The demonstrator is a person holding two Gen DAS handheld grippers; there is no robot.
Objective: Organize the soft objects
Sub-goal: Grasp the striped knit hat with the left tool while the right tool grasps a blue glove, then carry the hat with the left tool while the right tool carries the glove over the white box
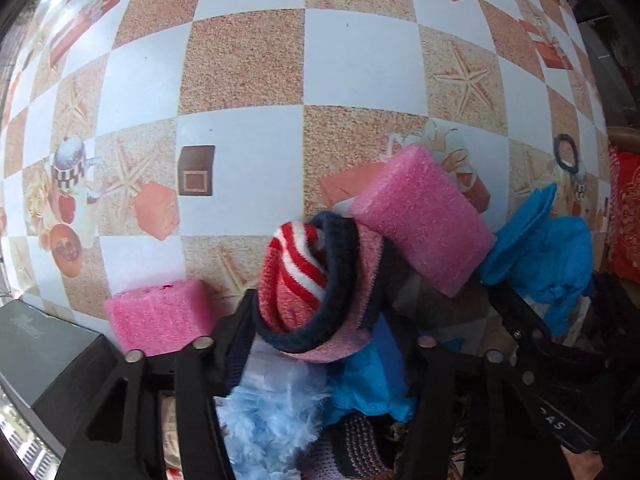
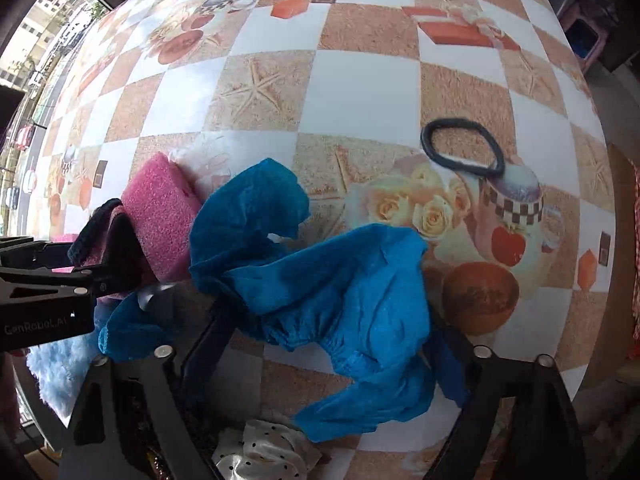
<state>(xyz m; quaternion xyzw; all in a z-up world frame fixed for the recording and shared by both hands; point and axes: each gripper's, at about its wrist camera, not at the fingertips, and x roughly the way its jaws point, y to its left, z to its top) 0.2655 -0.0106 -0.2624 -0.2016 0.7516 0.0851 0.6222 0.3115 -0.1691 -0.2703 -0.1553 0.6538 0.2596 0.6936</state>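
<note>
1. Desk [image 1: 244, 64]: covered in a checkered printed cloth; it carries every item listed. Landmark for this entry: the rolled striped knit [image 1: 316, 284], red, white and pink with a navy edge.

2. Left gripper [image 1: 332, 344]: fingers spread wide to either side of the rolled striped knit. The knit lies between them, and no pinch on it is visible. Judged released.

3. Right gripper [image 2: 332, 352]: fingers apart, with the blue cloth [image 2: 340, 280] bunched between and over them. Whether the cloth is merely draped there or caught cannot be told. Judged released.

4. Pink foam block [image 1: 424, 220]: just right of the knit and behind it, leaning against it.

5. Second pink foam piece [image 1: 160, 314]: just left of the knit, flat on the desk.

6. Pale blue fluffy item [image 1: 272, 420]: in front of the knit, under the left gripper.

7. Dark hair band [image 2: 462, 148]: well right of the knit, beyond the blue cloth, lying alone.

8. Step in hand, as judged: gathering the soft items into one heap, with both grippers set over the pile and nothing lifted.

9. Next move, as judged: the left fingers need to close squarely on the knit roll so it does not unroll. The blue cloth needs a pinch at a thick fold. The stray band is yet to be brought in.
</note>
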